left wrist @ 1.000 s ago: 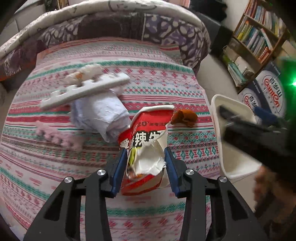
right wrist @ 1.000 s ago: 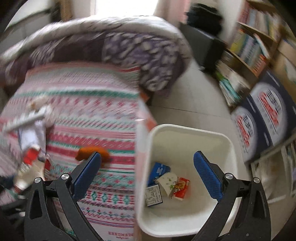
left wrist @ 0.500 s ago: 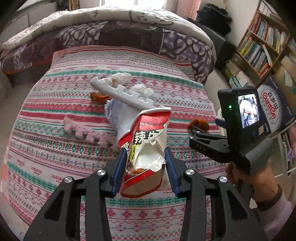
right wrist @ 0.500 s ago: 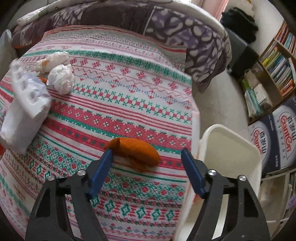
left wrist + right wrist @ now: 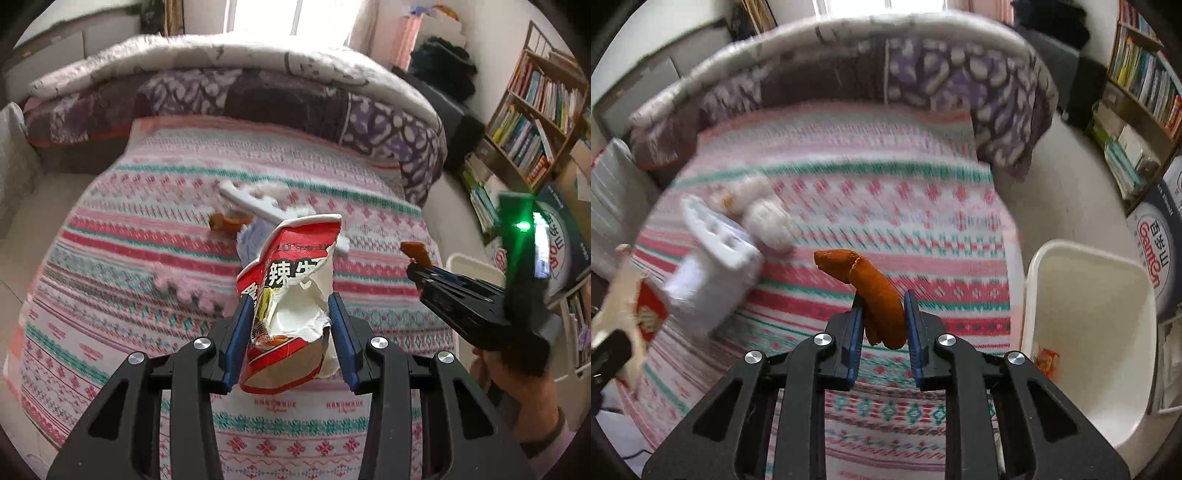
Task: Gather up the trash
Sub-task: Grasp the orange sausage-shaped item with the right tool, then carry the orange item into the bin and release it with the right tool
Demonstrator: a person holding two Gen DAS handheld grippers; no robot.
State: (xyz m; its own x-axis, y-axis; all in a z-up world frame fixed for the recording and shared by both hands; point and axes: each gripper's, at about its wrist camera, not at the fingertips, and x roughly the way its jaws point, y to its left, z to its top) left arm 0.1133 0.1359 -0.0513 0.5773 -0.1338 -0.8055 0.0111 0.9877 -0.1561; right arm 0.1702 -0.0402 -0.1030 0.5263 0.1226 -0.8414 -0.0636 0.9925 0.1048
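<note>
My left gripper (image 5: 290,317) is shut on a torn red and white snack bag (image 5: 291,291) and holds it above the striped bedspread (image 5: 110,280). My right gripper (image 5: 883,314) is shut on an orange peel (image 5: 875,291), lifted off the bed; it shows at the right in the left wrist view (image 5: 415,253). The white trash bin (image 5: 1086,325) stands on the floor to the right of the bed, with a red wrapper (image 5: 1047,360) inside. More trash lies on the bed: a white plastic strip (image 5: 258,206), crumpled tissue (image 5: 764,218), a second orange peel (image 5: 225,223).
A pink foam strip (image 5: 184,291) lies on the bedspread at left. A rolled purple and white quilt (image 5: 258,85) runs along the far side. A bookshelf (image 5: 532,122) and a Ganten box (image 5: 1152,251) stand at the right.
My right gripper has closed on the orange peel and lifted it off the bed. My left gripper has risen and pulled back with the snack bag still in it.
</note>
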